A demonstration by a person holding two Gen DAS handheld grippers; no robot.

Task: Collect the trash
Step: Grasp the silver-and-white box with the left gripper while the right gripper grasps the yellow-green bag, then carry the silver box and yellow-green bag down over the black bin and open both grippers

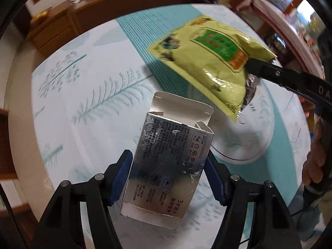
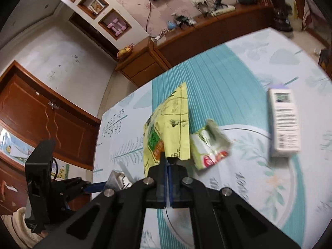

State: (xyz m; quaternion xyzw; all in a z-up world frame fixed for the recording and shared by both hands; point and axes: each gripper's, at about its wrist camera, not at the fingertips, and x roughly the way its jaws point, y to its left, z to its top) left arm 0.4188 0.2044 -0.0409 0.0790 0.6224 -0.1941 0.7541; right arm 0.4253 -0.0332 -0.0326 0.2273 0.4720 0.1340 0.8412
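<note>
In the left wrist view my left gripper (image 1: 168,164) is shut on a silver carton (image 1: 164,161) with its top flap open; the blue pads press its two long sides and it hangs above the tablecloth (image 1: 83,108). At the upper right the yellow-green snack bag (image 1: 211,62) hangs in the air, pinched at its lower edge by my right gripper (image 1: 252,65). In the right wrist view that right gripper (image 2: 167,161) is shut on the bag (image 2: 172,128), which stands up from the fingers. My left gripper (image 2: 97,186) with the carton (image 2: 119,179) shows at the lower left.
A crumpled green and white wrapper (image 2: 209,147) and a white and purple box (image 2: 284,124) lie on the tablecloth (image 2: 238,83) to the right. A wooden cabinet (image 2: 207,35) with small clutter runs along the far wall. A brown door (image 2: 41,124) is at the left.
</note>
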